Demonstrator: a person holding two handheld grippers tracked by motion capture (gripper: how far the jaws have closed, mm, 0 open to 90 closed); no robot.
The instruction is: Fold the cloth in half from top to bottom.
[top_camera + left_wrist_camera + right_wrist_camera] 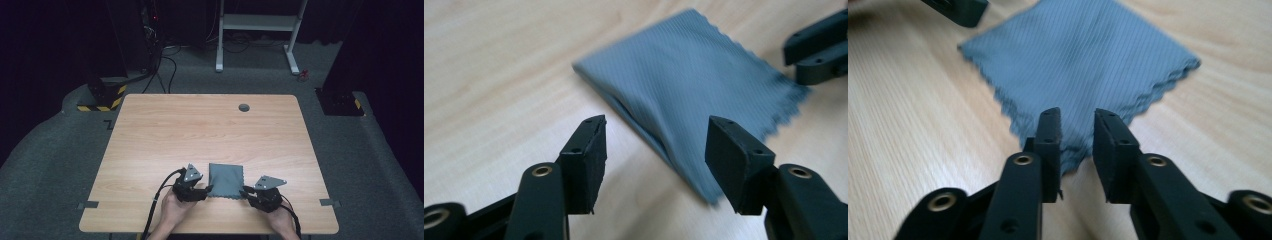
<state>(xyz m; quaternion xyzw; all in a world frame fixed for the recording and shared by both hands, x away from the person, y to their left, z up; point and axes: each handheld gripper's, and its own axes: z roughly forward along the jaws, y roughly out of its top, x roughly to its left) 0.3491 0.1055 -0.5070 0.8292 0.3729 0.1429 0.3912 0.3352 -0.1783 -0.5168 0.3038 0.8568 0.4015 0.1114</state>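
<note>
Left gripper: near table edge, held in the left hand; tips point right, toward the cloth's near-left corner. Jaws stand wide apart, nothing between the pads.
Left gripper, own view: cloth edge runs diagonally through the gap between the jaws, beyond the tips; pads not on it. A fold ridge shows along that edge.
Cloth: grey-blue, folded to a small rectangle, flat on the table near the front edge, between the two grippers. Near edge is zigzag-cut.
Right gripper: held in the right hand; tips point left, at the cloth's near-right corner. Jaws a narrow gap apart.
Right gripper, own view: cloth corner lies at the tips, its point in the gap under the jaws. Cannot tell whether the pads press on it; the gap looks clear of fabric higher up.
High view adds: both hands, trailing cables, grey plates on top of each gripper, a round grommet at the table's far side, a white frame on the floor beyond.
Left gripper view adds: the fold ridge, and the right gripper's tips at the cloth's far corner.
Right gripper view adds: zigzag edge in detail; left gripper's tip at top left, by the cloth's far corner.
</note>
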